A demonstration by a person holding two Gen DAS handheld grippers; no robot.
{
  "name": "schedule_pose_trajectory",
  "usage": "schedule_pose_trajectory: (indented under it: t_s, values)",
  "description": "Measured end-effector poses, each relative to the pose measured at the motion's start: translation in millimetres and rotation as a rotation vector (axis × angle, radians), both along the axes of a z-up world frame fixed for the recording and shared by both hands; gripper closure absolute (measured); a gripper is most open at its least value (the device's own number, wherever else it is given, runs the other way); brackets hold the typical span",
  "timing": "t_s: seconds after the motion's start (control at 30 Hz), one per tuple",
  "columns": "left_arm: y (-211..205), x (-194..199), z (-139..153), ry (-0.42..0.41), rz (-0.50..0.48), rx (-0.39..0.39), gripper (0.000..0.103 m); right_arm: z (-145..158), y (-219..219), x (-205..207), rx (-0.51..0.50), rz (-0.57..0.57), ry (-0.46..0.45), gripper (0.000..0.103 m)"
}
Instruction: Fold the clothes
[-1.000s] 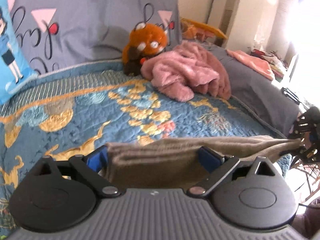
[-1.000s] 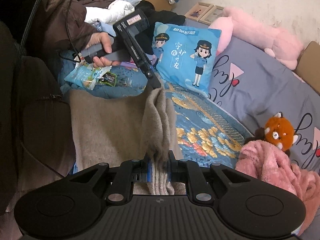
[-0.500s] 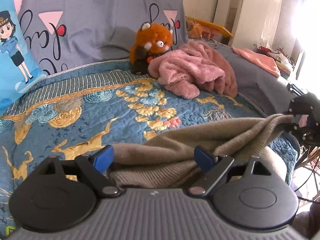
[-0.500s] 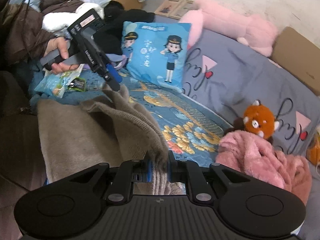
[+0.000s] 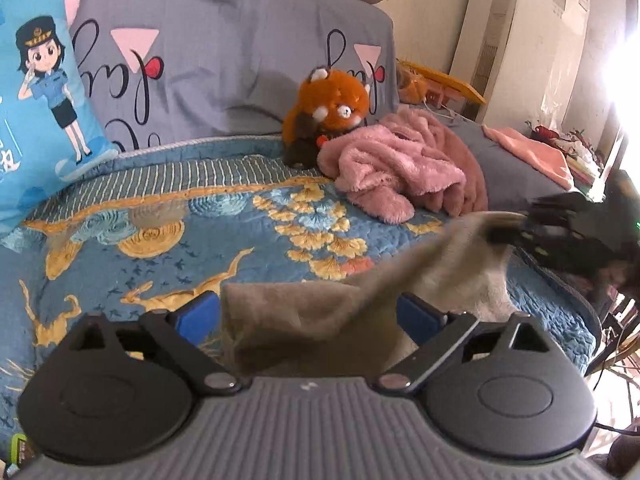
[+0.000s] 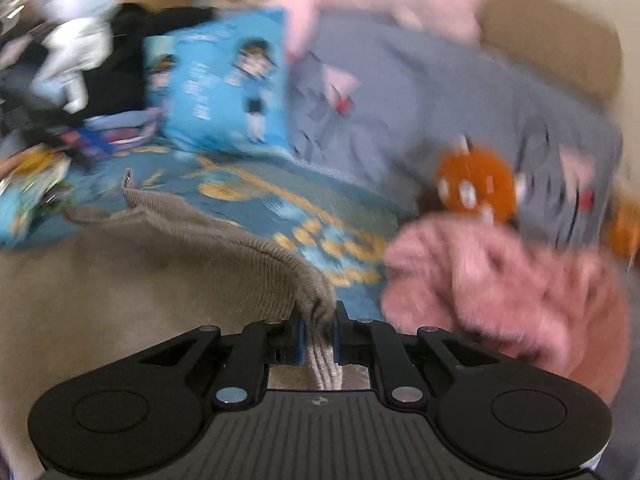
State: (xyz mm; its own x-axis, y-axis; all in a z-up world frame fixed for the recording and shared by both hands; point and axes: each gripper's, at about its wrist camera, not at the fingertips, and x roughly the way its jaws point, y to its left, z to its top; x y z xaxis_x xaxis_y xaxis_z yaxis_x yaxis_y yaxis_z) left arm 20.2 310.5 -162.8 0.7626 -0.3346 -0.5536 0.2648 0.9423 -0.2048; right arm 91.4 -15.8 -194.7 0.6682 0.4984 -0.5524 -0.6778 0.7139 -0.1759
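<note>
Fingers of the left gripper [image 5: 308, 314] stand wide apart, their blue pads on either side of a loose bunch of the taupe knit garment [image 5: 304, 316]; from this view I cannot tell whether either pad touches the cloth, but nothing is pinched. From that bunch the garment runs up and to the right as a slack band toward the right gripper [image 5: 520, 228], blurred at the frame's right edge. So the long axis of the lifted edge lies left to right between the two tools, above the blue quilted bedspread [image 5: 168, 232]. A pink fleece garment [image 5: 400, 168] lies heaped farther back on the quilt, with a red panda plush [image 5: 332, 108] against it

In the right wrist view, the right gripper's pads are closed tight on a ribbed edge of the same garment, a fold pressed between them, and the cloth spreads away leftward over the quilt. That view is smeared with motion

My judgement: the right hand alone has hold, so where that edge goes turns on its travel, while the left has cloth within reach between its fingers
</note>
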Motion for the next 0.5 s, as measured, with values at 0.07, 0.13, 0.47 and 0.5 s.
schedule_pose_trajectory:
  t_s: [0.07,0.13,0.47,0.5]
  values:
    - [-2,0,1,-0.002,0.004,-0.009,0.005,-16,0,27,0.009,-0.039,0.110,0.091]
    - [-3,0,2,-0.001,0.009,-0.020,0.004,-32,-1,45,0.016,-0.066,0.194,0.091]
    - [-30,-3,-22,0.093,-0.031,0.038,0.003,-40,-48,52,0.339,-0.340,0.345,0.063]
    - [-33,-5,-24,0.102,-0.034,0.045,0.003,-38,-58,47,0.380,-0.364,0.351,0.063]
